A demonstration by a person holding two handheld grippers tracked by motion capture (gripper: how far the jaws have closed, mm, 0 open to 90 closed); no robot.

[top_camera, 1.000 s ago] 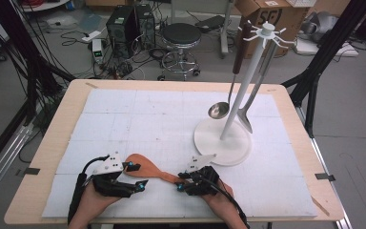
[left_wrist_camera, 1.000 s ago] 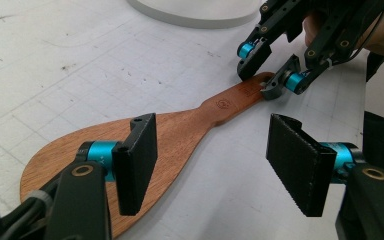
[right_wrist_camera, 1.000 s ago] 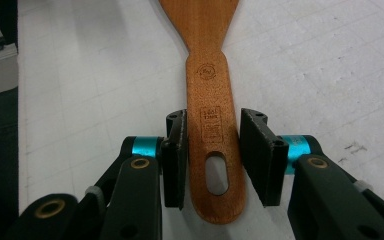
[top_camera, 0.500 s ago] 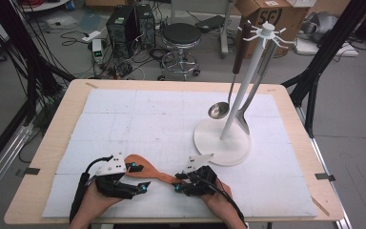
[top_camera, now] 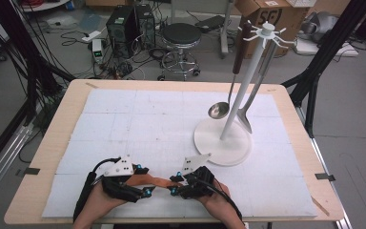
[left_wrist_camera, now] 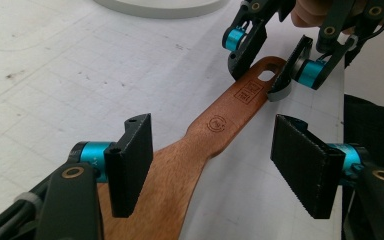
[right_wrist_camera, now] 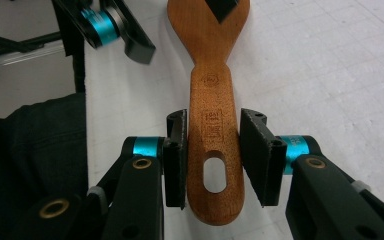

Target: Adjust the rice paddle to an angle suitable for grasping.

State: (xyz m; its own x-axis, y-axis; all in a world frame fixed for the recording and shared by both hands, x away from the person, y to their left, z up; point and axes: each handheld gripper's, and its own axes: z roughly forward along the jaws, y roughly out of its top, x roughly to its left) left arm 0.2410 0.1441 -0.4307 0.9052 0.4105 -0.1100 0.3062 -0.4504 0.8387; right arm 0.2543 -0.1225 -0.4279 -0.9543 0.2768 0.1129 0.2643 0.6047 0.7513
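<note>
A wooden spatula lies on the white mat near the table's front edge, between my two grippers. My right gripper is shut on the spatula, its pads pressing both edges of the handle by the hanging hole. My left gripper is open around the blade end of the spatula. Its jaws have just been opening; one pad stands beside the wood and the other well clear of it. From above, the left gripper and right gripper face each other closely.
A white utensil stand with a round base sits right of centre. A steel ladle and a turner hang from it. The table's front edge runs just behind my hands. A stool stands beyond the far edge.
The left gripper's jaws have spread a little wider around the spatula's blade. Both hands stay about where they were, and the right gripper keeps its grip on the handle.
</note>
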